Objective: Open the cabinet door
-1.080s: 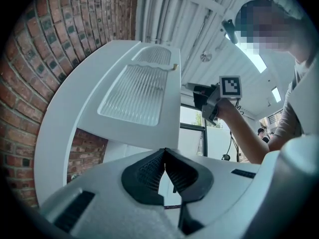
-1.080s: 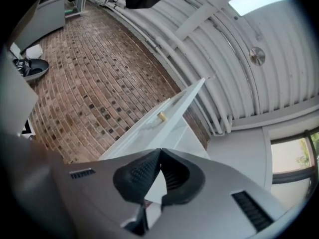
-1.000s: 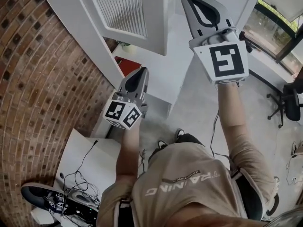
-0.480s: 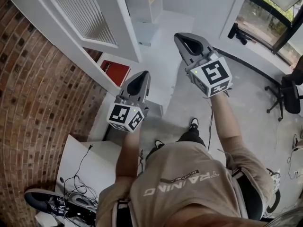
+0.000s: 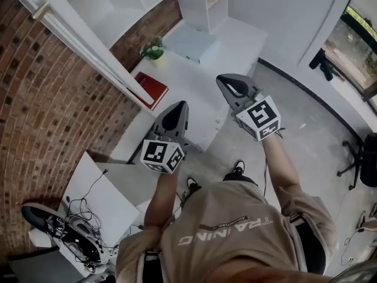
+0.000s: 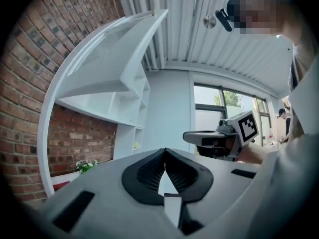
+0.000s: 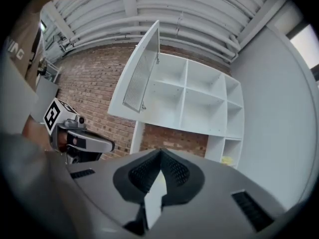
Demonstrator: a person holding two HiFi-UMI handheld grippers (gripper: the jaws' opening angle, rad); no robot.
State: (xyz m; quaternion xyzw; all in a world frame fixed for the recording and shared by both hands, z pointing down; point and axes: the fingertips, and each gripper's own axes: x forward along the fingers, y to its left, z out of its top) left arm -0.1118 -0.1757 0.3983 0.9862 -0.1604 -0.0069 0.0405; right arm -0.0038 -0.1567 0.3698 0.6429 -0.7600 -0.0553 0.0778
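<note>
The white cabinet door (image 7: 142, 73), with a slatted panel in it, stands swung open to the left of the open white shelves (image 7: 199, 98). In the left gripper view the same door (image 6: 114, 59) juts out above me. In the head view only its edge (image 5: 70, 28) shows at the upper left. My left gripper (image 5: 178, 105) and right gripper (image 5: 224, 79) hover side by side in front of the cabinet, clear of the door. Both are shut with nothing between the jaws (image 6: 164, 151) (image 7: 160, 151).
A red book (image 5: 150, 88) and a small potted plant (image 5: 153, 49) sit on the low white counter (image 5: 235, 40). The brick wall (image 5: 41, 111) is on the left. Cables and gear (image 5: 79, 237) lie at the lower left; an office chair (image 5: 360, 158) stands at the right.
Both grippers have come down and drawn back from the open door, the right one much further. The view now takes in more of the counter and floor.
</note>
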